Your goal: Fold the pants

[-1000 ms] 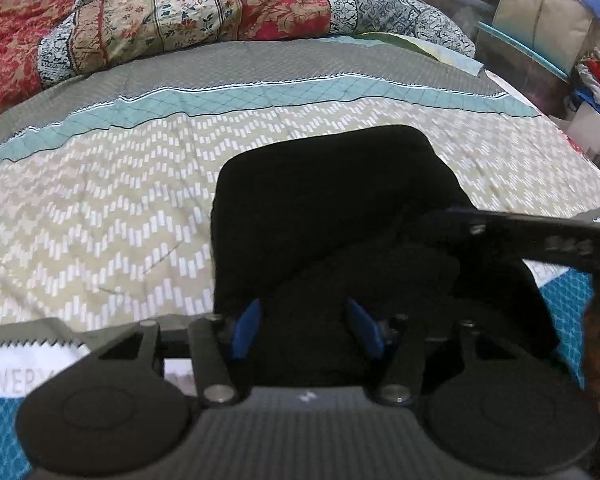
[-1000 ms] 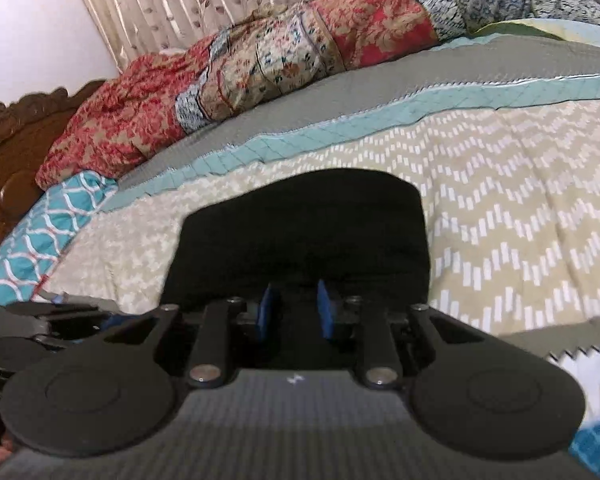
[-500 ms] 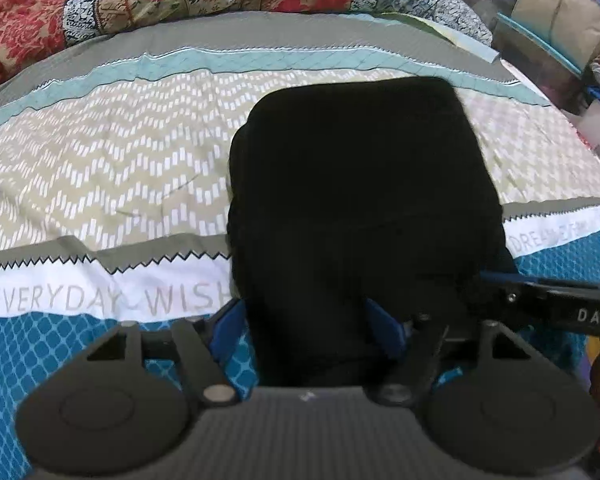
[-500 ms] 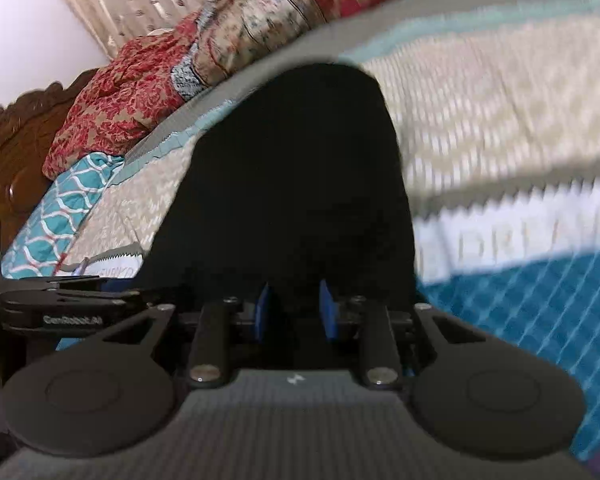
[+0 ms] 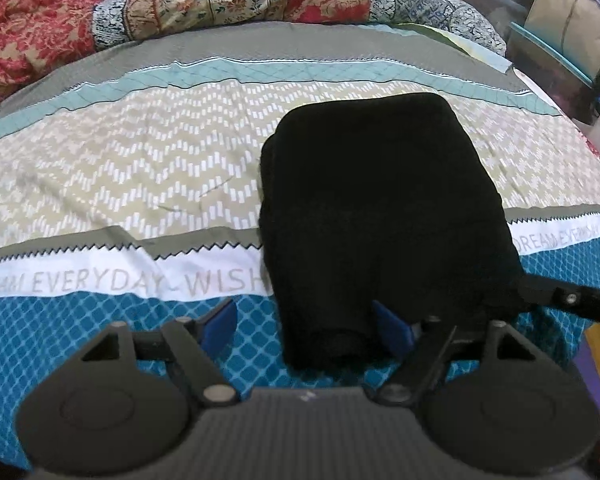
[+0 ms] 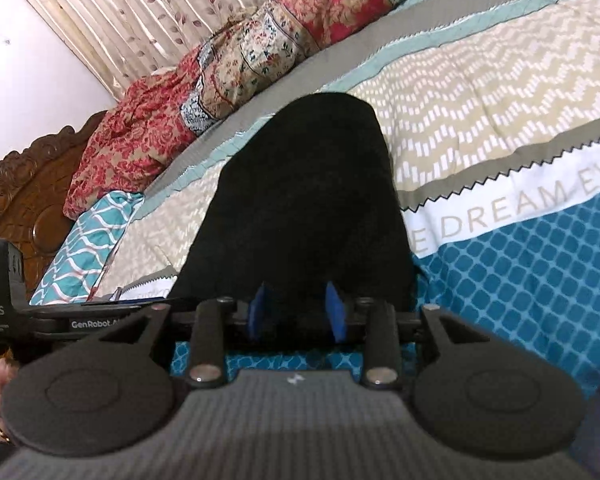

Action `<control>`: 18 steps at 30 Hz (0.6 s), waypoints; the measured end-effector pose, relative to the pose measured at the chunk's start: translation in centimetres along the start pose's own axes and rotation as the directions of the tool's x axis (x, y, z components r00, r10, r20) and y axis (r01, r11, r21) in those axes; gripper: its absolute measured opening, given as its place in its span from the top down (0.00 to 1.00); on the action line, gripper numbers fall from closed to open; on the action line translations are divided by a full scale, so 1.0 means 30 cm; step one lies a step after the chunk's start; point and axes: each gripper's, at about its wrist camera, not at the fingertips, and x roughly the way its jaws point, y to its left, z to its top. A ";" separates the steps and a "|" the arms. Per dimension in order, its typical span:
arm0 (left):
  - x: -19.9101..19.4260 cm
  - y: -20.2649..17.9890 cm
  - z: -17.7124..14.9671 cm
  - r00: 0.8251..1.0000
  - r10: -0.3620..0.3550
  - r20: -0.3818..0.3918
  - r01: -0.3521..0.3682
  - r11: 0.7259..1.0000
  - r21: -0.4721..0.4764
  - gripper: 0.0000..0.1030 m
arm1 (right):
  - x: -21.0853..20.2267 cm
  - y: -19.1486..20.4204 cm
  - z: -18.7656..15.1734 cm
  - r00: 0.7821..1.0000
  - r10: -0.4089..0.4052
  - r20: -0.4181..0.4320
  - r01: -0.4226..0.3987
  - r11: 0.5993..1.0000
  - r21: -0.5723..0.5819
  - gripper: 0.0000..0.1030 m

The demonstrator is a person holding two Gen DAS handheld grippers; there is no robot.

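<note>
Folded pants lie flat on the bedspread, ahead of both tongs. Left gripper: near edge of pants sits between its fingers, toward the right one. Right gripper: pants' near edge between its fingers. Quilt bunched beyond the pants, along the bedspread's far edge. Headboard far left of right gripper.

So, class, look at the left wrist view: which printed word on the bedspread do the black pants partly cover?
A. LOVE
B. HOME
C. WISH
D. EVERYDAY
C: the left edge of the folded black pants cuts across the end of WISH on the white band of the bedspread.
</note>
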 end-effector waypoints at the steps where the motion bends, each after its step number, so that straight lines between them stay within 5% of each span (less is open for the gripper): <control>1: -0.004 -0.002 -0.005 1.000 0.004 0.001 -0.004 1.000 0.000 0.26 | -0.003 0.003 -0.001 1.000 -0.003 0.003 0.003 1.000 0.004 0.62; 18: -0.014 0.031 -0.076 0.998 0.054 -0.015 -0.054 0.998 -0.031 0.23 | -0.002 0.038 -0.052 0.999 -0.023 -0.023 0.023 1.000 0.017 0.53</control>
